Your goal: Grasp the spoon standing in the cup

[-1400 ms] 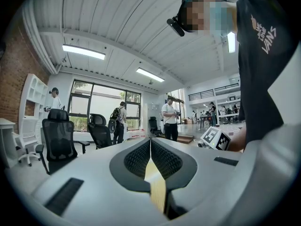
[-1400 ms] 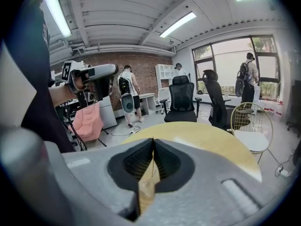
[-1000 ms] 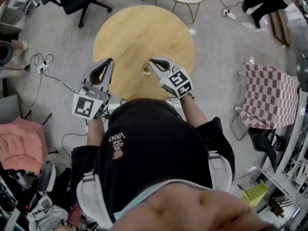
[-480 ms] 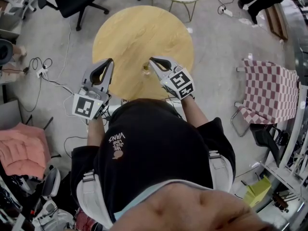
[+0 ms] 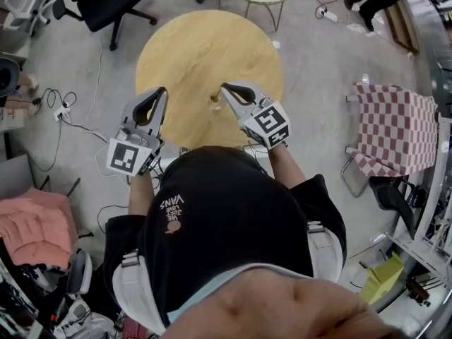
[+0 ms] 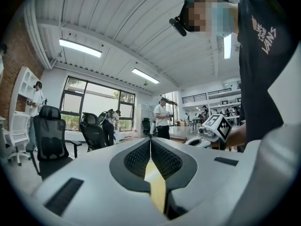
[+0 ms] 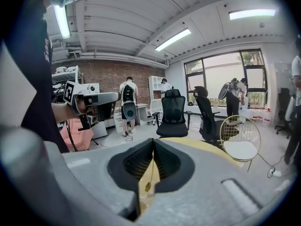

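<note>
Wooden table [image 5: 183, 55], right gripper [image 7: 153, 141] pinching spoon [image 7: 151, 168] — in cup [image 5: 214, 103]

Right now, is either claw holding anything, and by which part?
The right claw is shut on the thin gold-coloured metal spoon, pinching the top of its handle. The left claw is shut on nothing.

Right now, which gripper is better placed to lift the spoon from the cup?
Right: the right gripper is shut on the spoon above the cup; the left gripper is shut, empty, off to the side.
</note>
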